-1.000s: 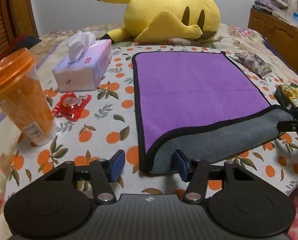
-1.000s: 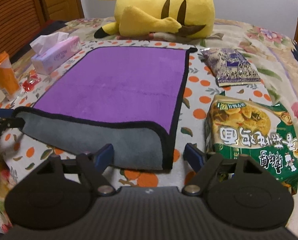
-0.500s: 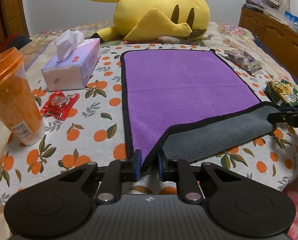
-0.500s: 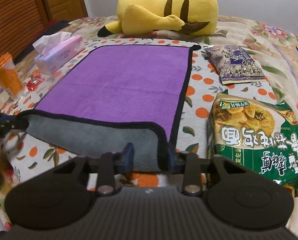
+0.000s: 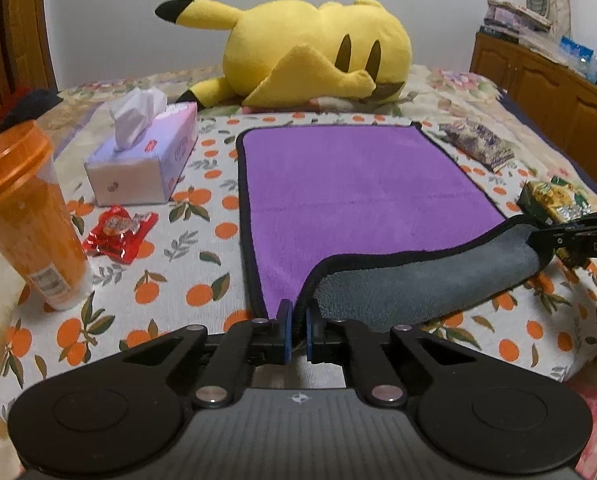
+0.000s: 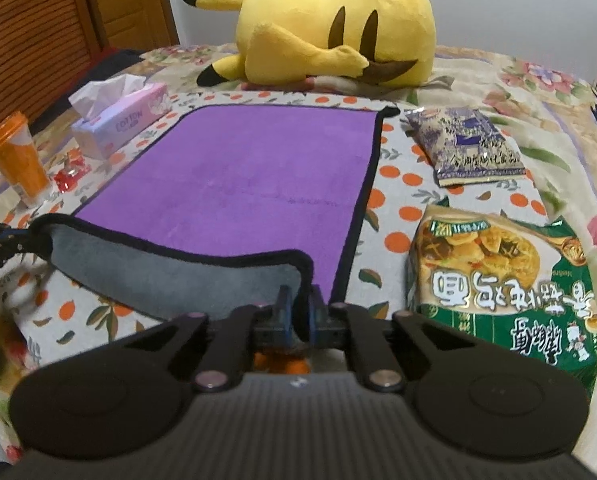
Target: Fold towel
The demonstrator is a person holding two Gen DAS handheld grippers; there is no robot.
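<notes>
Towel [image 5: 362,184] corners in both grippers

A bed [image 5: 202,280] under an orange-print cloth carries the purple towel [image 5: 358,184] at centre, tissue box [image 5: 146,160], orange cup [image 5: 26,216] and red wrapper [image 5: 118,232] toward its left edge, two snack packets [image 6: 498,272] toward its right, yellow plush [image 5: 318,60] at the far edge

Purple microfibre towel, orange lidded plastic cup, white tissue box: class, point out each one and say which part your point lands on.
purple microfibre towel [image 5: 362,184], left wrist view, flat purple middle.
orange lidded plastic cup [image 5: 30,216], left wrist view, side wall.
white tissue box [image 6: 116,128], right wrist view, long printed side.
</notes>
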